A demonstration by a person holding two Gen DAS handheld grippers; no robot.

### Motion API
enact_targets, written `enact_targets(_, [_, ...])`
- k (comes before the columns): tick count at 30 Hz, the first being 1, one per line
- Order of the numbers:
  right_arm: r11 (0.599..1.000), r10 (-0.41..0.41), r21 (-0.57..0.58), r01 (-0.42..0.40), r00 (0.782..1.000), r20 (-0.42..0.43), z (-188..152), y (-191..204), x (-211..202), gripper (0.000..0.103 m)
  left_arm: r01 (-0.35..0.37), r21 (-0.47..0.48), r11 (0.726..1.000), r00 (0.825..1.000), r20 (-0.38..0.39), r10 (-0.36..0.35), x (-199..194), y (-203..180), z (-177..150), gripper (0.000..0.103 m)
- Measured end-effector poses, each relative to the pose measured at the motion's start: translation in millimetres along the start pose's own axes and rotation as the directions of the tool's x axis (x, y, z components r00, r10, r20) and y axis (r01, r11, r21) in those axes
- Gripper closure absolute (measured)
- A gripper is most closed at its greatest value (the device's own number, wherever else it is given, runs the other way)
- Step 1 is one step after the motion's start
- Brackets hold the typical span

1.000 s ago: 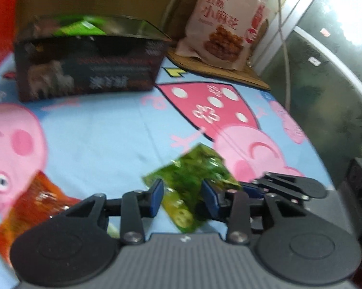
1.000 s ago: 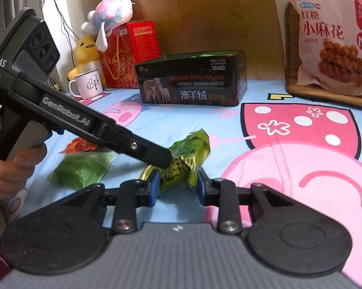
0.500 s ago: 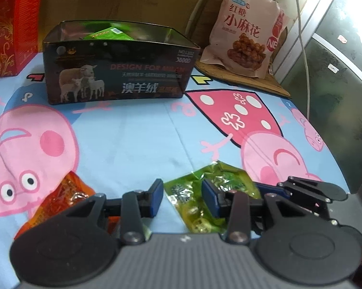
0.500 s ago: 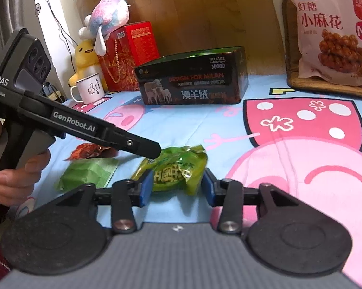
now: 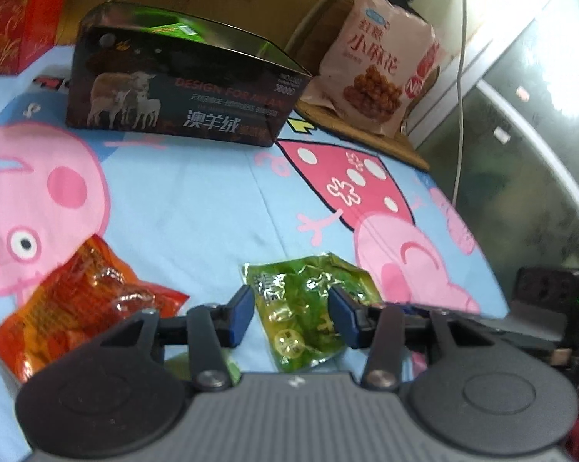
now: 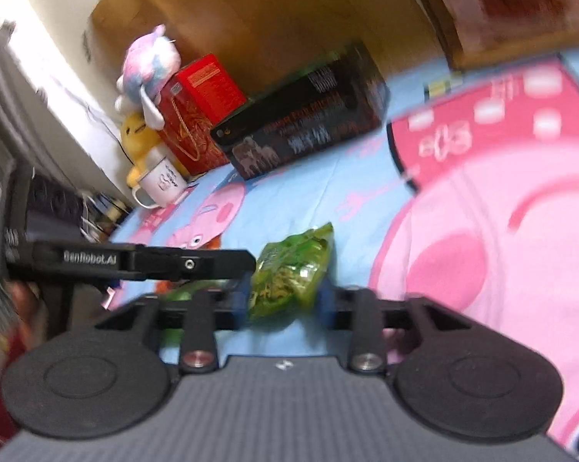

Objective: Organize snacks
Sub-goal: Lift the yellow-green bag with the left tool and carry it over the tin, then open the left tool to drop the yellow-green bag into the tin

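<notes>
Currently both grippers are straddling the green snack pack (image 5: 302, 310) lying on the sheet (image 5: 197, 200): left gripper (image 5: 291, 313) released, gapped. Right gripper (image 6: 283, 300) pads are touching its sides; clamp unclear. One should be squeezing mid-pack, then lifting toward the dark box (image 5: 181, 92).

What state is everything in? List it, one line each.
Left tongs: open, straddling the green packet.
Right tongs: around the same packet; the blur hides whether they are clamped.
Crinkled green foil snack packet: sealed, lying on the sheet.
Orange-red foil snack packet: sealed, lying flat.
Dark sheep-printed cardboard box: upright, top open.
Pink printed snack bag: sealed, propped upright.
</notes>
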State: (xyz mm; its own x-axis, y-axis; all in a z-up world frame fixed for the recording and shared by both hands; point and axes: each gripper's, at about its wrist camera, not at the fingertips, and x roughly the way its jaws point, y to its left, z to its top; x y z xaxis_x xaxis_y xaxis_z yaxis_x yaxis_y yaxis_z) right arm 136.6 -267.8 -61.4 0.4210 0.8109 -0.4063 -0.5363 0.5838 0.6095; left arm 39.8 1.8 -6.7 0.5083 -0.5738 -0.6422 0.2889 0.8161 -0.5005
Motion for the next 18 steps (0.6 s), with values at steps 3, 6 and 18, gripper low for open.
enact_targets(3, [0.996, 0.035, 0.08, -0.035, 0.999, 0.005, 2.4, -10.4, -0.5, 0.079, 0.009, -0.027, 1.0, 1.0, 0.01, -0.009, -0.1, 3.2, 0.6, 0.063])
enact_targets(6, [0.987, 0.07, 0.144, -0.071, 0.997, 0.014, 5.3, -14.9, -2.0, 0.082, 0.026, -0.047, 0.999, 1.0, 0.008, -0.026, -0.4, 4.4, 5.3, 0.065])
enact_targets(18, [0.975, 0.188, 0.079, -0.207, 0.962, 0.195, 114.2, 24.3, 16.9, 0.083, -0.023, -0.027, 0.999, 0.958, 0.286, 0.03, -58.7, 7.3, 99.4, 0.06])
